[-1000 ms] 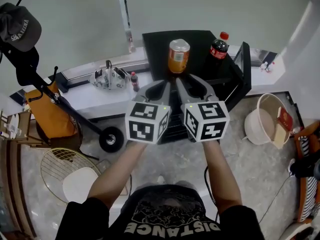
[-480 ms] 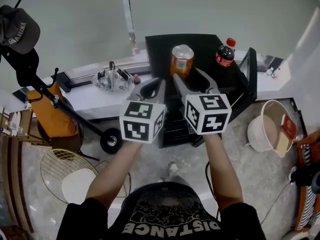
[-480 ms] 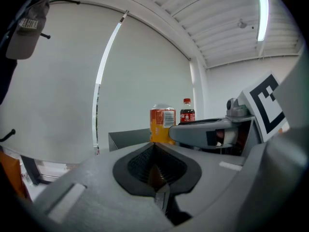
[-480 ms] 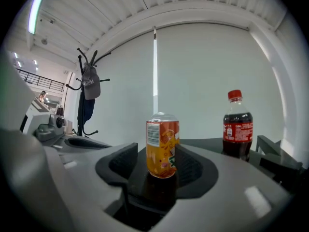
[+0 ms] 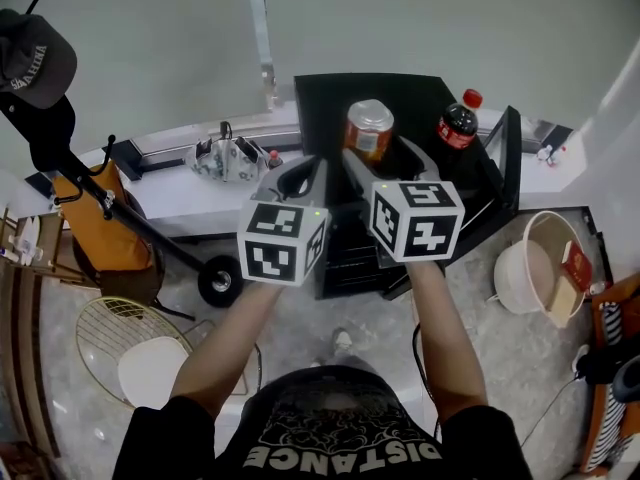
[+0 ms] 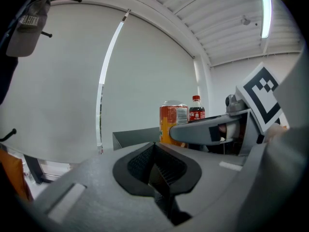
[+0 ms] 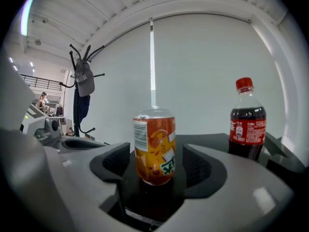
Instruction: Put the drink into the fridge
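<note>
Cap [image 5: 38, 63] hangs on coat rack [image 7: 77, 112], orange bag [image 5: 98, 230] below; white bucket [image 5: 518, 266] on floor.

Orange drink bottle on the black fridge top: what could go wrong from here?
The right gripper has just been opening its jaws, which flank the orange drink bottle without touching; a sideways drift could tip it. Falling, it might hit the red-capped cola bottle beside it on the black fridge.

Pale wall [image 5: 450, 23], mottled grey floor [image 5: 500, 358], coat stand [image 5: 75, 168] with cap [image 5: 38, 63], perhaps a wire stool [image 5: 115, 333]
</note>
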Action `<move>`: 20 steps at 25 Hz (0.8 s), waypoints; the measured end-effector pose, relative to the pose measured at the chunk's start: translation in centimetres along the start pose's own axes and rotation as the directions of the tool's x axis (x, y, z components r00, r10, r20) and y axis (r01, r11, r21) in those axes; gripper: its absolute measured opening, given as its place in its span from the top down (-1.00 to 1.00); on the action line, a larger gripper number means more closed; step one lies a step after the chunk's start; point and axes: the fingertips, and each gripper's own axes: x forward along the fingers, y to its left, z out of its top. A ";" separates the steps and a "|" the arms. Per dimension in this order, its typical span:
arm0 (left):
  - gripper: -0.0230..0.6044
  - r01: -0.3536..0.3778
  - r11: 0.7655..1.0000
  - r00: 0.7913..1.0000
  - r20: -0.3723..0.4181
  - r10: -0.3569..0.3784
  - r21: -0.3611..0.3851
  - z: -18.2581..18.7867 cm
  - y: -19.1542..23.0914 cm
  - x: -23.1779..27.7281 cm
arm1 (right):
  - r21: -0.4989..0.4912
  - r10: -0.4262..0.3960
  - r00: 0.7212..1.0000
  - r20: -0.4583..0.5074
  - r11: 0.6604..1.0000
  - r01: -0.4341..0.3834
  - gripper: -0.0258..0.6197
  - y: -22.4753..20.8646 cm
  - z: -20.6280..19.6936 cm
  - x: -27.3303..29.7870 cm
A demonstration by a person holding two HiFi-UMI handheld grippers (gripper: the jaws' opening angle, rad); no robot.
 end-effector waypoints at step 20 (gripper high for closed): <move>0.91 -0.016 1.000 1.000 0.000 0.016 -0.014 -0.5 0.9 -0.4 | -0.079 0.066 0.997 -0.035 0.995 -0.069 -0.07 0.5 0.1 1.8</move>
